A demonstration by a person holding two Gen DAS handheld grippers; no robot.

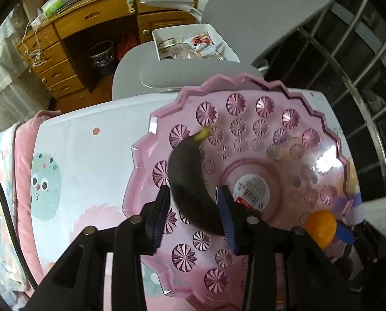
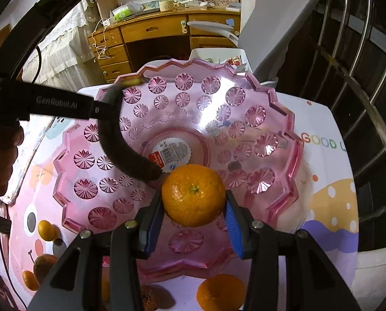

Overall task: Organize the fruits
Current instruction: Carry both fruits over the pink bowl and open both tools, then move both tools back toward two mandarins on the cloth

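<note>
A pink cut-glass fruit bowl (image 1: 244, 119) (image 2: 270, 119) stands on the cartoon-print tablecloth. My left gripper (image 1: 194, 200) is shut on a blackened banana (image 1: 190, 181) with a yellow stem and holds it over the bowl's left half; in the right wrist view the banana (image 2: 120, 145) curves down toward the bowl's centre. My right gripper (image 2: 194, 202) is shut on an orange (image 2: 193, 194) just above the bowl's near side; that orange shows in the left wrist view (image 1: 321, 228) too.
Loose oranges lie on the cloth in front of the bowl (image 2: 220, 294) and at the left (image 2: 46, 230) (image 2: 41, 267). A grey chair (image 1: 257, 18) with a white box (image 1: 193, 42) stands behind the table. A metal railing (image 2: 361, 77) runs on the right.
</note>
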